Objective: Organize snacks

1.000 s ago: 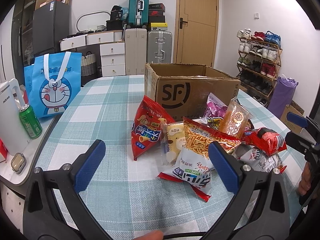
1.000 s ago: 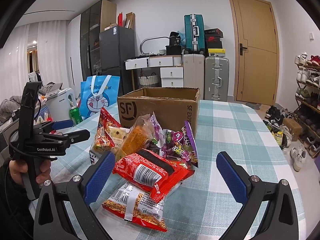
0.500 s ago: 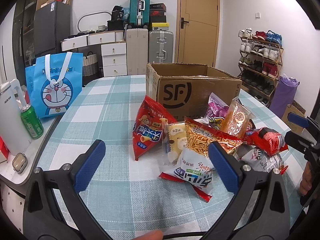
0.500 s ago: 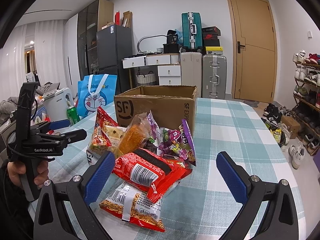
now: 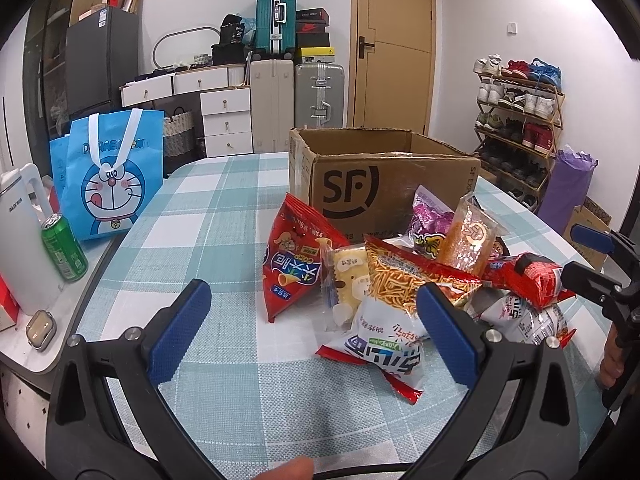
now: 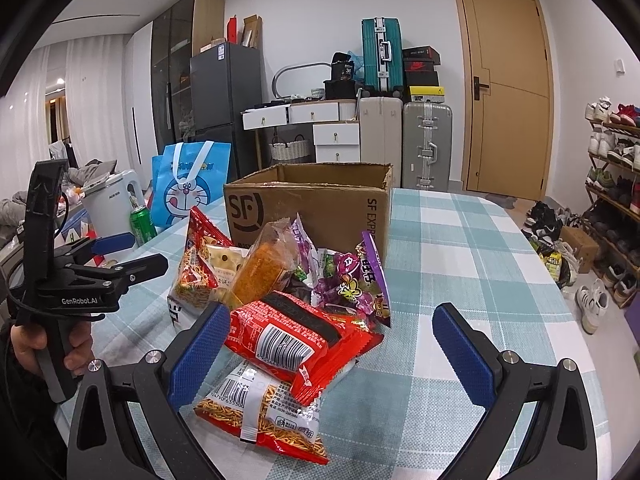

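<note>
Checked teal-and-white cloth covers the table (image 6: 460,240), with suitcases, drawers and a shoe rack crowding the walls behind. An open cardboard box (image 6: 308,204) stands in the middle of it, and the heap of snack packets (image 6: 280,300) lies against its near face, touching it.

Both tools hang low over the near edge, each spread wide and gripping nothing. The right gripper (image 6: 326,346) sits closest to the work: a red packet with a barcode (image 6: 296,340) lies just ahead of its left pad, long axis slanting from near-left to far-right, resting on a noodle-snack bag (image 6: 272,404). The left gripper (image 5: 316,330) faces the other flank of the heap, where a white-and-red crisp bag (image 5: 384,332) lies just inside its right pad and a red triangular packet (image 5: 292,264) leans upright further on.

I'd judge the right hand better placed for the first pick, with the box straight beyond.

From here the box's inside is hidden, so whether anything is already in it I cannot say. Packets at the bottom of the heap are mostly covered.
</note>
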### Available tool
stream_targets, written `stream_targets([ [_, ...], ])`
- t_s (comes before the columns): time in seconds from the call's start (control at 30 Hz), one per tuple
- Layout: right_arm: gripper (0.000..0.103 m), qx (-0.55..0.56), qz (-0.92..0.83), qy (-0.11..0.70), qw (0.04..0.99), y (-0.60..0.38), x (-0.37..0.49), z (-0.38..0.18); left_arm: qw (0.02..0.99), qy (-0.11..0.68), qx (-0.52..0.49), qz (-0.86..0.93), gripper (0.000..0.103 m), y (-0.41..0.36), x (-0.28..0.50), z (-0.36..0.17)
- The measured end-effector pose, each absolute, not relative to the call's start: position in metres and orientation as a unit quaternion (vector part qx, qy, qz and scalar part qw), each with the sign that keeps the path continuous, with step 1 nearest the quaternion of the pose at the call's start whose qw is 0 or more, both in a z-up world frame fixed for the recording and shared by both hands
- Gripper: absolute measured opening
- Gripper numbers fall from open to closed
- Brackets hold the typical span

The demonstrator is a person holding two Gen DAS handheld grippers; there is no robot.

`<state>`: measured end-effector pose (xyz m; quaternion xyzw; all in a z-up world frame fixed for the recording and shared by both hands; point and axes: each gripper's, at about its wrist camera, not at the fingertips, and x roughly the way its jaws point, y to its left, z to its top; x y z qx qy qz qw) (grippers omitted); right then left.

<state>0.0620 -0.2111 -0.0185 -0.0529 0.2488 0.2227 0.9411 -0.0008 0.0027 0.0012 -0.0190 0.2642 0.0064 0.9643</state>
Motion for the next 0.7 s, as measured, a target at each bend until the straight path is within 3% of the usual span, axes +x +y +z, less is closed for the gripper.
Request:
stream_targets([
  [0.7,0.103,-0.042,0.26,0.314,0.912,-0.196,0.081,-0.032,0.951,0.3,-0.001,-0.079,0.102,-0.026,0.011,-0.008],
])
